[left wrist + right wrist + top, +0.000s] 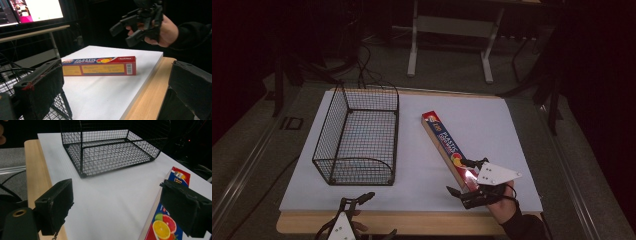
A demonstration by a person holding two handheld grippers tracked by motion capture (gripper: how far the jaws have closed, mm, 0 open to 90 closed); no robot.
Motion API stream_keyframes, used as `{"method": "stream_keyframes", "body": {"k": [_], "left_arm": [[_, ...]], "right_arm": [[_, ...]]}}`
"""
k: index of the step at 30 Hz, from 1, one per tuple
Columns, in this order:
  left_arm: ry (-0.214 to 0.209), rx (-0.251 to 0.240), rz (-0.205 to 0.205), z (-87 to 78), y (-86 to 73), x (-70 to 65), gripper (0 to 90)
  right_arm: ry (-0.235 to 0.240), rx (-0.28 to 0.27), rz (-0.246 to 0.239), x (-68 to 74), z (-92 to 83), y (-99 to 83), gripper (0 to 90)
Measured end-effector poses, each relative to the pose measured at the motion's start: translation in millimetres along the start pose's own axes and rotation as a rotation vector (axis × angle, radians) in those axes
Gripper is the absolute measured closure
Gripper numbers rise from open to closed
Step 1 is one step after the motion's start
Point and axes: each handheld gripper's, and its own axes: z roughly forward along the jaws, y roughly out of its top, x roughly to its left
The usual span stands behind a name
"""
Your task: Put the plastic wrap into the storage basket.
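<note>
Lying flat on the white counter (412,165), the long box (448,149) sits beside the empty wire basket (358,136), ungrasped. Right gripper (466,176) hangs over the box's near end, jaws released; left gripper (357,201) waits near the counter's edge, jaws released. Nothing looks done yet.

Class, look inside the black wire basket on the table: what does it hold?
The wire basket looks empty: through its mesh, in the high view and the right gripper view, only the white board beneath shows. The long plastic wrap box lies outside it, to its right.
</note>
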Motion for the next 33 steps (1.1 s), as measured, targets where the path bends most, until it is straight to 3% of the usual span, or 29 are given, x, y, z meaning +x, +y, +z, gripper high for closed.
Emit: {"method": "stream_keyframes", "body": {"k": [7, 13, 15, 19, 20, 33], "left_arm": [[-0.003, -0.008, -0.002, -0.9, 0.7, 0.0, 0.5], [-0.008, -0.005, 0.002, -0.3, 1.0, -0.5, 0.5], [-0.011, -0.005, 0.003, 0.5, 1.0, -1.0, 0.5], [-0.009, -0.004, 0.008, 0.4, 1.1, -1.0, 0.5], [-0.012, -0.005, 0.006, 0.3, 1.2, -1.0, 0.5], [-0.020, -0.006, 0.001, 0.2, 1.7, -0.8, 0.5]], "right_arm": [[-0.050, 0.010, 0.004, -9.2, 12.2, 6.0, 10.5], [-0.055, 0.017, 0.013, -18.8, 19.0, 10.2, 9.9], [-0.090, 0.029, 0.015, -24.7, 23.8, 14.2, 9.9], [-0.097, 0.038, 0.032, -31.3, 28.3, 17.1, 9.9], [-0.119, 0.064, 0.028, -35.4, 32.7, 18.8, 9.9], [-0.152, 0.118, 0.091, -63.8, 53.7, 23.9, 9.1]]}}
